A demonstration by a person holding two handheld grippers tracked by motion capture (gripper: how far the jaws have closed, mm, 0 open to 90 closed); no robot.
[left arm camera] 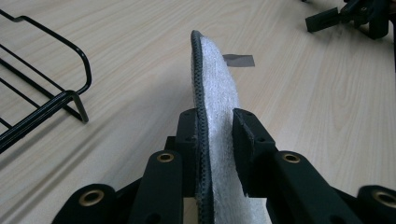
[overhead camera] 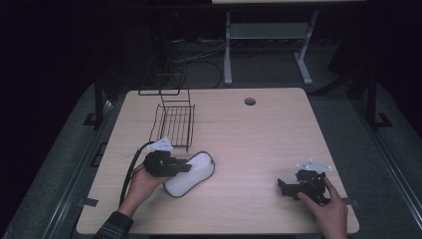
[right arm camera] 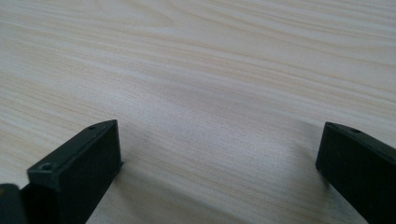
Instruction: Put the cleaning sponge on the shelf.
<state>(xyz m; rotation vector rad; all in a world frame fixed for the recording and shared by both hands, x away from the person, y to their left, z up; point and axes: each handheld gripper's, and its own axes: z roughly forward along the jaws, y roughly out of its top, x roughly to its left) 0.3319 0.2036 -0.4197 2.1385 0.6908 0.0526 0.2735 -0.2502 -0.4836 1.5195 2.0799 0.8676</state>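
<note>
The left hand-held gripper (left arm camera: 215, 135) has its two black jaws clenched on the white oval fabric pad with a dark stitched rim (left arm camera: 215, 84), pinching it edge-on near one end. In the high view that left hand-held gripper (overhead camera: 185, 167) sits at about 8 o'clock on the light wooden table (overhead camera: 259, 134), and the pad (overhead camera: 194, 177) lies flat on the wood, stretching toward 4 o'clock from the jaws. The black wire rack (overhead camera: 174, 122) stands just beyond, at 12 o'clock from the pad. Well apart, at about 4 o'clock on the table, the right hand-held gripper (overhead camera: 282, 188) rests low with jaws spread wide, grasping nothing, bare wood between them.
</note>
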